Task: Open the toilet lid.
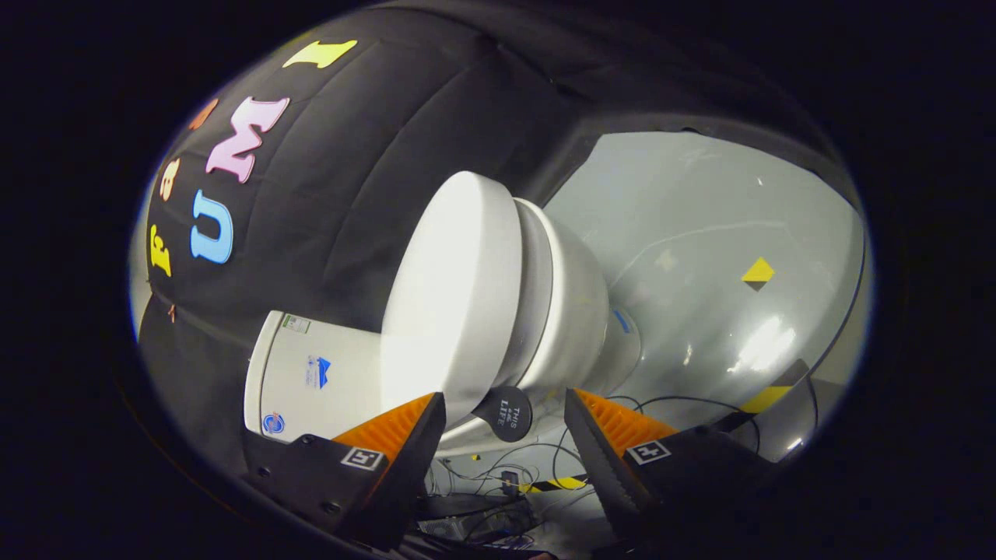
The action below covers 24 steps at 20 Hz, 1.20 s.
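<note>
My gripper (504, 404) had its fingers apart, holding nothing, with the lid's (447, 295) edge and its dark tab (506, 414) between them. I judged closing squarely on that tab, then lifting slowly, was best. Glossy grey floor (700, 233) and loose cables (498, 482) lay beyond.

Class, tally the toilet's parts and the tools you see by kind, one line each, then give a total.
Closed white toilet lid: 1
White ceramic toilet bowl: 1
White toilet cistern: 1
Round black lid tab: 1
Open gripper, tab between its fingers: 1
Total: 5
</note>
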Available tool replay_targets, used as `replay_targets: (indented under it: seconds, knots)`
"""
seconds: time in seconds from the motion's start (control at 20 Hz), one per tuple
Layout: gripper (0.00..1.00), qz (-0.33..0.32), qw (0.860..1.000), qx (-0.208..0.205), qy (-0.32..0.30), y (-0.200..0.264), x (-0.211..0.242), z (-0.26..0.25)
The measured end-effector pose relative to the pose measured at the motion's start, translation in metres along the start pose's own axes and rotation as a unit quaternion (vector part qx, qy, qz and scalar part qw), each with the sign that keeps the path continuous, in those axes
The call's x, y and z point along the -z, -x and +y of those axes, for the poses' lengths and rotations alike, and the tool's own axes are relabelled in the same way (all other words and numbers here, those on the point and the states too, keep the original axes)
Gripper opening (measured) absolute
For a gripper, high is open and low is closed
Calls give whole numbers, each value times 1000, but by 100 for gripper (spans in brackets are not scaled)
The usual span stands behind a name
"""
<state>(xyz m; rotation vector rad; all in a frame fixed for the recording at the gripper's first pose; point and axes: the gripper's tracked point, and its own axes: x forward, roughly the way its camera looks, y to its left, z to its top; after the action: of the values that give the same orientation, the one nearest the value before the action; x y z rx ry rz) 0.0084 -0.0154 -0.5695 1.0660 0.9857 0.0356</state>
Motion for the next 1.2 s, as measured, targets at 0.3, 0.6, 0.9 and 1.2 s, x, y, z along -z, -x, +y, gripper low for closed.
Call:
replay_targets:
  seconds: [0.3,0.6,0.9,1.2]
  knots:
    - [47,31,999,6,-23,-20,9,-10]
    - [8,19,999,21,-15,-5,6,4]
    - [7,-3,999,40,24,12,-4,41]
    - [6,-31,994,66,78,36,-8,83]
